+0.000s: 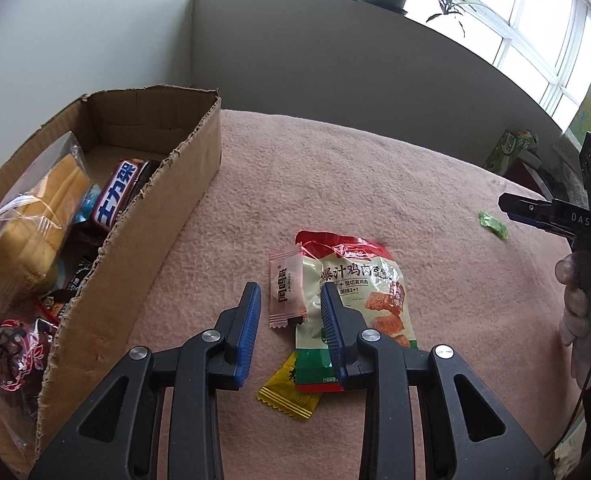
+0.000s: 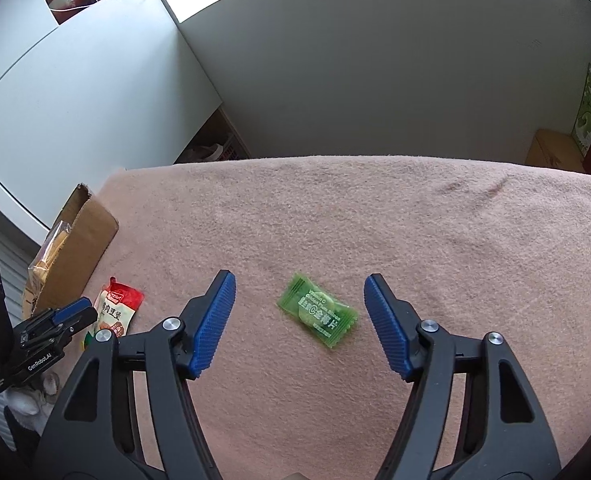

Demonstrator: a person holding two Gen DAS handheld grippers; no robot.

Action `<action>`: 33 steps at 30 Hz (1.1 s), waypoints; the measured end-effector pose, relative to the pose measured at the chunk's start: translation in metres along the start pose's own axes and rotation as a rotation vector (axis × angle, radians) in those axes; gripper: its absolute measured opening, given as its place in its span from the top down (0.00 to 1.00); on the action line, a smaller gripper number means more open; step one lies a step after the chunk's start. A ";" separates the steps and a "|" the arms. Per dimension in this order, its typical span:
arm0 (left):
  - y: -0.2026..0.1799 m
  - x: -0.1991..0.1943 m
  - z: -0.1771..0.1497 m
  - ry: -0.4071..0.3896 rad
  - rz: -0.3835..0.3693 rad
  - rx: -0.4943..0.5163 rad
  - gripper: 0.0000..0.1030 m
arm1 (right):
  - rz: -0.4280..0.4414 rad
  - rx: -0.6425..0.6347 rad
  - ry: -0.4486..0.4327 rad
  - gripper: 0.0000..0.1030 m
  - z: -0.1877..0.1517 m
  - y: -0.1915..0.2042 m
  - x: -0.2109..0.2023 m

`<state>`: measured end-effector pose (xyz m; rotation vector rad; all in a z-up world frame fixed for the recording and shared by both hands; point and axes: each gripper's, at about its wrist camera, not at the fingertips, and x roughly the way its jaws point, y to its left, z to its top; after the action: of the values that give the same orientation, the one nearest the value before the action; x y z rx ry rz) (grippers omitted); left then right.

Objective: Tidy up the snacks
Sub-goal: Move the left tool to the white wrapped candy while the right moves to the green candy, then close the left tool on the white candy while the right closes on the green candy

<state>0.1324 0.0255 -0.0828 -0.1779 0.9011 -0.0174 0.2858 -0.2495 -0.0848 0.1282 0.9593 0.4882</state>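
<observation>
My left gripper (image 1: 290,294) is open over a small pink candy packet (image 1: 286,289) lying on the pink cloth between its jaws. A red and white chicken snack bag (image 1: 359,280) lies just right of it, partly under the right finger, with a yellow sachet (image 1: 287,394) below. A cardboard box (image 1: 151,216) at the left holds several snacks. My right gripper (image 2: 299,286) is open around a green candy packet (image 2: 317,314), which also shows far right in the left wrist view (image 1: 493,224). The snack bag shows at the left in the right wrist view (image 2: 117,308).
The pink cloth (image 2: 375,220) covers the table up to a grey wall behind. A green carton (image 1: 511,148) and brown box (image 2: 551,152) stand past the table's right end. The box appears in the right wrist view (image 2: 83,240), with the left gripper (image 2: 61,320) beside it.
</observation>
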 end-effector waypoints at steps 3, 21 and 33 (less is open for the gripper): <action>-0.001 0.004 0.004 0.004 0.020 -0.005 0.74 | 0.000 -0.005 0.017 0.35 0.002 0.000 0.009; -0.006 0.014 0.004 0.010 0.051 0.006 0.84 | -0.223 -0.274 0.078 0.64 -0.026 0.044 0.019; -0.001 0.007 0.004 -0.007 0.038 -0.010 0.92 | -0.223 -0.234 0.046 0.76 -0.038 0.043 0.005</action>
<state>0.1398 0.0248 -0.0859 -0.1697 0.8975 0.0232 0.2425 -0.2136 -0.0971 -0.2001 0.9417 0.3947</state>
